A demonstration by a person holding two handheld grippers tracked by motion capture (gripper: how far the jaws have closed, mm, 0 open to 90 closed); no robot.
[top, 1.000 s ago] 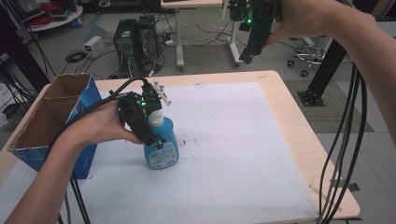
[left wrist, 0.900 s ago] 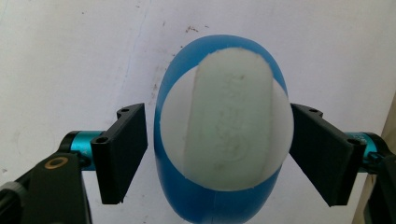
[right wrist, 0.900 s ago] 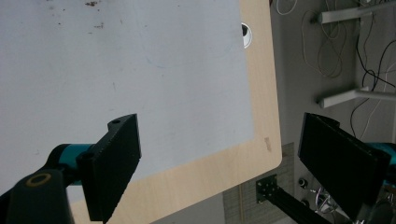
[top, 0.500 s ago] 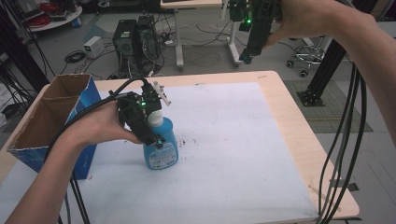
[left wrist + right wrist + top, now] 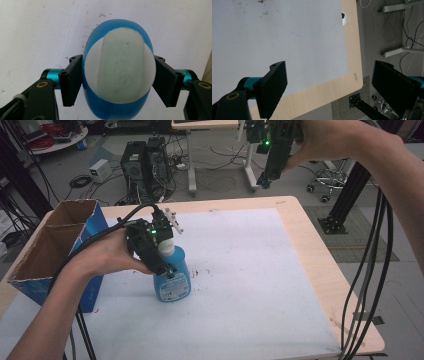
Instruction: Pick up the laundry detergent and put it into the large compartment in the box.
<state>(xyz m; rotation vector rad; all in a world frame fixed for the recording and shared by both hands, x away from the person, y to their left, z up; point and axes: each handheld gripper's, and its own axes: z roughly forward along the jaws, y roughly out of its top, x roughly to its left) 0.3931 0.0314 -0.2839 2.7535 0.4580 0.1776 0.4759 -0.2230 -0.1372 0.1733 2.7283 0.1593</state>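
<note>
High view shows our left hand-held gripper (image 5: 167,265) clamped from above on the upright bottle (image 5: 172,280) at the desk's (image 5: 260,285) left, while our right hand-held gripper (image 5: 264,181) hangs wide-open, well apart beyond the far edge.

The high view looks forward and down across the white-covered wooden tabletop (image 5: 260,285), the left gripper view stares straight down, close over a blue plastic bottle's white cap (image 5: 118,67), and the right gripper view looks down from well above on that tabletop's corner (image 5: 352,82).
</note>
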